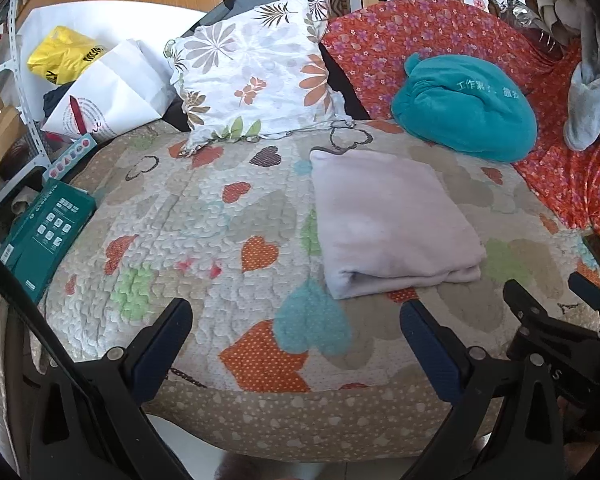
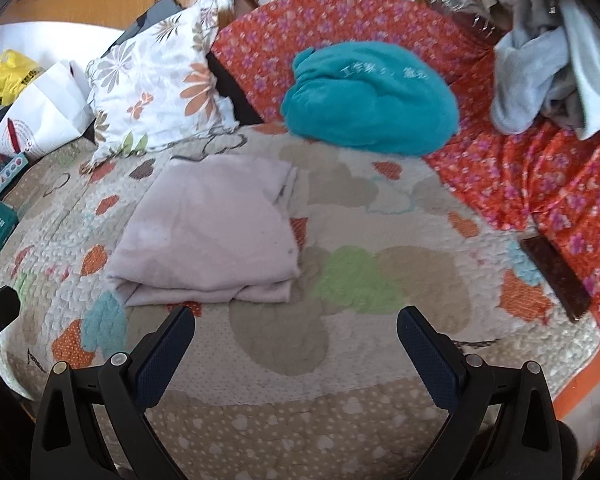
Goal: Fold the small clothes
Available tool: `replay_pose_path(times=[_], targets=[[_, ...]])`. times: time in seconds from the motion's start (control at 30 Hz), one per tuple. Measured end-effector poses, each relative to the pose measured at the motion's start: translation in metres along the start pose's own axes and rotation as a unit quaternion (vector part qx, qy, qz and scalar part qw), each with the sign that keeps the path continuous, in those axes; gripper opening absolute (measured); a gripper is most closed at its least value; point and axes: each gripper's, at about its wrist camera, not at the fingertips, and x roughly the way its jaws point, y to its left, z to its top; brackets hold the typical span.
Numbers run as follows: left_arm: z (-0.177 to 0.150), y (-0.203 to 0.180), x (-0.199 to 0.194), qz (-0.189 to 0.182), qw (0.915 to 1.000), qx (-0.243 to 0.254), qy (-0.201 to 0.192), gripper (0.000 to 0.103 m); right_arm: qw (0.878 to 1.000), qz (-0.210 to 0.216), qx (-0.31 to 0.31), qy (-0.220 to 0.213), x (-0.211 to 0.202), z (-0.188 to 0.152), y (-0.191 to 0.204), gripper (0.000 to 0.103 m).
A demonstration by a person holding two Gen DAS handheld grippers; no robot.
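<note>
Both pairs of jaws stand wide apart and hold nothing. The left gripper hangs over the near edge of the quilt, with only heart-patterned fabric between its fingers. The right gripper is likewise spread and empty, low over the same quilt; its tips also show at the right edge of the left view.

The garment, a pale lilac piece already folded into a flat rectangle, lies just ahead of the jaws: ahead and to the right of the left pair, its near folded edge close to the right finger's tip. In the right view the garment sits ahead and left of the jaws, its near edge just beyond the left fingertip. So it lies between the two grippers, within reach of both but touched by neither. The layers look stacked and squared, which suggests this fold is finished or nearly so, and the grippers are held back to leave it undisturbed.

Farther out, a teal cushion rests behind the garment against the red cover. A floral pillow leans far ahead of the left jaws. Loose grey clothes heap far right, probably the next pieces.
</note>
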Motion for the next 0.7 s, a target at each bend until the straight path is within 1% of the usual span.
replay_pose_path(times=[0.1,0.2,0.3,0.4,0.47,0.57,0.7], targets=[[0.004,-0.002,0.006,-0.003,0.9999,0.004,0.009,0.103,1.0,0.002,0.011,-0.016,-0.004,0.001,-0.002,0.103],[0.01,-0.006,0.015,-0.002,0.9996,0.017,0.022,0.103,0.999,-0.003,0.025,-0.023,0.001,0.0,-0.005,0.103],[0.013,-0.009,0.024,-0.002,0.9994,0.023,0.026,0.103,1.0,0.002,0.03,0.005,0.016,-0.001,-0.008,0.103],[0.015,-0.01,0.045,-0.009,0.9983,0.02,0.053,0.103,0.999,-0.013,0.035,0.015,0.025,-0.004,-0.013,0.103],[0.014,-0.011,0.058,-0.006,0.9975,0.019,0.068,0.103,0.999,-0.016,0.037,0.023,0.031,-0.004,-0.016,0.103],[0.014,-0.013,0.071,-0.004,0.9966,0.016,0.081,0.103,0.998,-0.025,0.042,0.026,0.041,-0.005,-0.02,0.103],[0.016,-0.016,0.079,-0.007,0.9961,0.018,0.086,0.103,0.999,-0.03,0.037,0.023,0.051,-0.004,-0.017,0.103]])
